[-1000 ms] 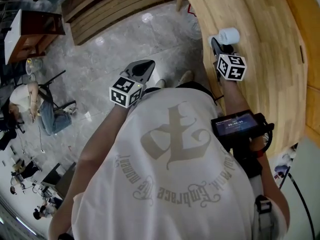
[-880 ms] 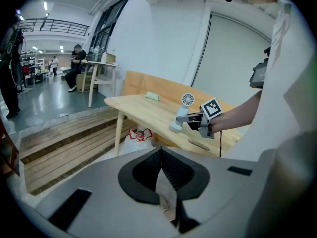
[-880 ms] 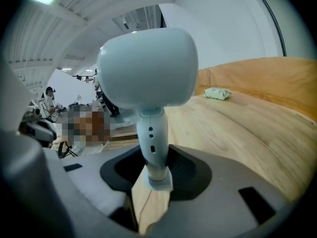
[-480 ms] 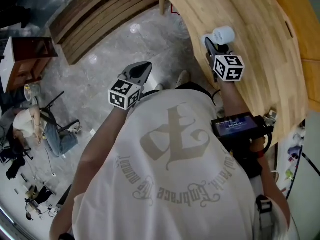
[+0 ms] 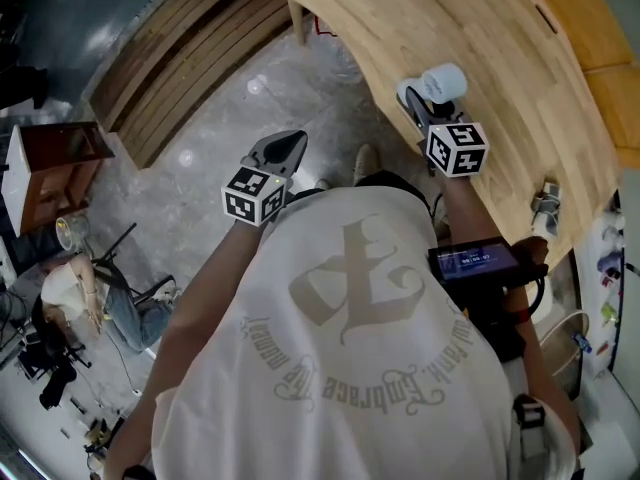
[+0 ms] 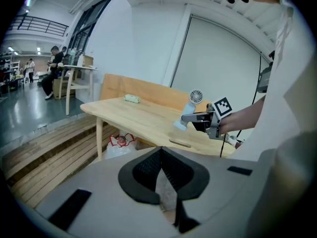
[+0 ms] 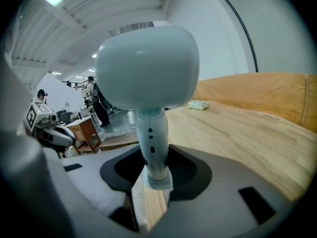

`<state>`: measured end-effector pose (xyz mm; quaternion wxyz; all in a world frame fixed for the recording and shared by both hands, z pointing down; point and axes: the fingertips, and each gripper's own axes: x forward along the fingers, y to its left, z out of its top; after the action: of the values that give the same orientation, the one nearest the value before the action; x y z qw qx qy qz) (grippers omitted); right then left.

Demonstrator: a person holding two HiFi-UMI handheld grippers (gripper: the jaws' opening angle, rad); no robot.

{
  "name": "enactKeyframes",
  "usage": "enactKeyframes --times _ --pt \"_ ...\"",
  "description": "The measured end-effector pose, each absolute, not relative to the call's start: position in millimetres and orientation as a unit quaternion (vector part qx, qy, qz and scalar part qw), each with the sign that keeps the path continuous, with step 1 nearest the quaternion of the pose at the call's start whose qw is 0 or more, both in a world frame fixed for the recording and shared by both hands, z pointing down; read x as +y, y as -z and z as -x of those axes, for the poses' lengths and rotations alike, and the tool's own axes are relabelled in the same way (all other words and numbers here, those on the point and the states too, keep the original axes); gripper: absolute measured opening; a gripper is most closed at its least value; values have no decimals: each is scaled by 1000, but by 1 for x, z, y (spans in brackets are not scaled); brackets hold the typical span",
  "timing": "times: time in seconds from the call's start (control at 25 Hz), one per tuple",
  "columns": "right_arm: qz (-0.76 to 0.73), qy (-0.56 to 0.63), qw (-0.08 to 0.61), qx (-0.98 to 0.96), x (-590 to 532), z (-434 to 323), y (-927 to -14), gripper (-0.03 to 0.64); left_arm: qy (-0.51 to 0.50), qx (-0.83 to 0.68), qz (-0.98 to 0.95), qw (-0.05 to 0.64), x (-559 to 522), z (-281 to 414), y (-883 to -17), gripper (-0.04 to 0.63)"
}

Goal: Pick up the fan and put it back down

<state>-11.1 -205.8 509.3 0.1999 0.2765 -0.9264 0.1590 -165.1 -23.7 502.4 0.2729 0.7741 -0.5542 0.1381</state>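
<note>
The fan (image 7: 148,66) is small and white, with a round head on a slim handle. My right gripper (image 7: 151,167) is shut on the handle near its base and holds it upright. In the head view the fan (image 5: 441,81) sticks out ahead of the right gripper (image 5: 418,103), over the near edge of the wooden table (image 5: 500,58). From the left gripper view the fan (image 6: 194,99) hangs clear above the tabletop (image 6: 143,115). My left gripper (image 5: 285,146) hovers over the floor to the left, its pads meeting at the tip with nothing between them (image 6: 161,150).
A small pale green bundle (image 7: 200,104) lies far back on the table. A plug block (image 5: 545,208) sits at the table's right edge. A red-and-white bag (image 6: 120,141) lies under the table. Wooden steps (image 5: 190,58) run along the floor; a person (image 5: 90,298) sits at far left.
My right gripper has carried the fan up and further over the table, still shut on the handle. My left gripper has drifted a little and stays shut.
</note>
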Motion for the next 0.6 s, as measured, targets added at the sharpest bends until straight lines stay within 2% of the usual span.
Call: enactKeyframes --times 0.6 --pt "-373 -175 173 -894 -138 -71 -495 150 -156 -445 -847 246 -22 116 -497 11"
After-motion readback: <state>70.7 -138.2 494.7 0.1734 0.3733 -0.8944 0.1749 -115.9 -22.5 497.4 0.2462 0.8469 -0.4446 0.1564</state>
